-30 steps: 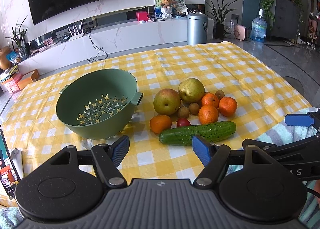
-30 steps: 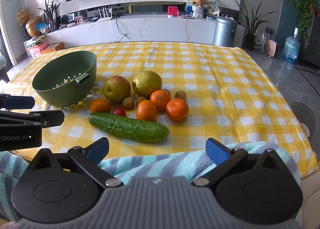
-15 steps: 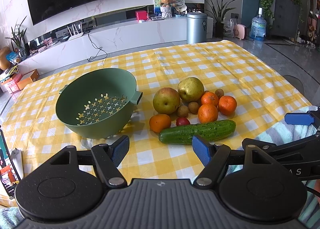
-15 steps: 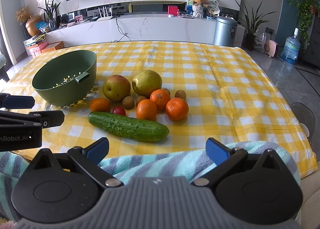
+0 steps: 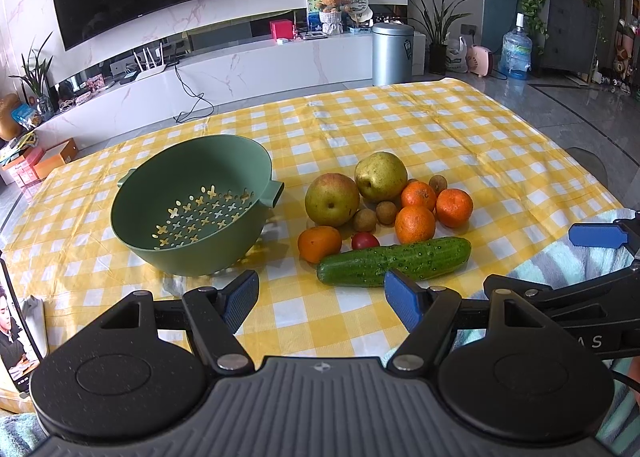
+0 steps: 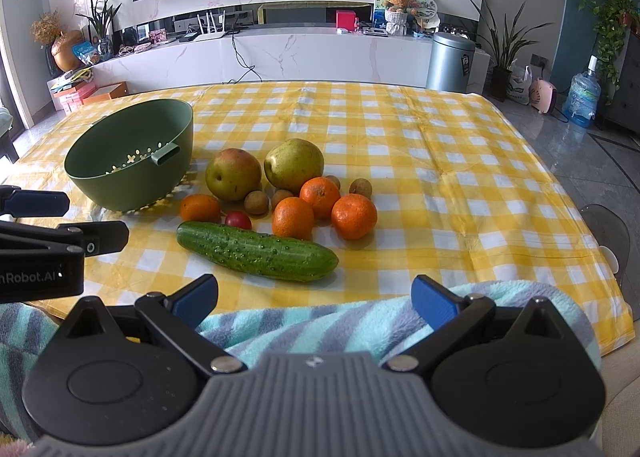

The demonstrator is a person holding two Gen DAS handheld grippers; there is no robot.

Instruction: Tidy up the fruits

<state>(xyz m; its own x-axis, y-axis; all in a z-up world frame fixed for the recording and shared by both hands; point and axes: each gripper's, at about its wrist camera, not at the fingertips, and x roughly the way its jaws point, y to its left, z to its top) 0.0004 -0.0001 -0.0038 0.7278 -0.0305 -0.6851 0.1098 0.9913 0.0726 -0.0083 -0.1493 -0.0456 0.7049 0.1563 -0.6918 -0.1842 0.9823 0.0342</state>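
A green colander bowl (image 5: 188,213) (image 6: 132,161) stands empty on the yellow checked table. Right of it lies a pile of fruit: two pears (image 5: 332,199) (image 6: 294,164), several oranges (image 5: 415,223) (image 6: 354,216), small brown longans (image 5: 364,219), a red cherry tomato (image 5: 365,241) (image 6: 238,220) and a cucumber (image 5: 394,262) (image 6: 256,251) in front. My left gripper (image 5: 322,299) is open and empty, at the near edge before the cucumber. My right gripper (image 6: 314,299) is open and empty, over a striped towel (image 6: 340,321).
The table's near edge is covered by the striped towel (image 5: 580,257). A phone or printed card (image 5: 16,321) stands at the near left. The other gripper shows at the left edge of the right wrist view (image 6: 40,241). A TV cabinet and a bin (image 6: 450,61) stand beyond the table.
The left gripper has shifted very slightly; the fruit and bowl stay where they were. Both grippers remain open.
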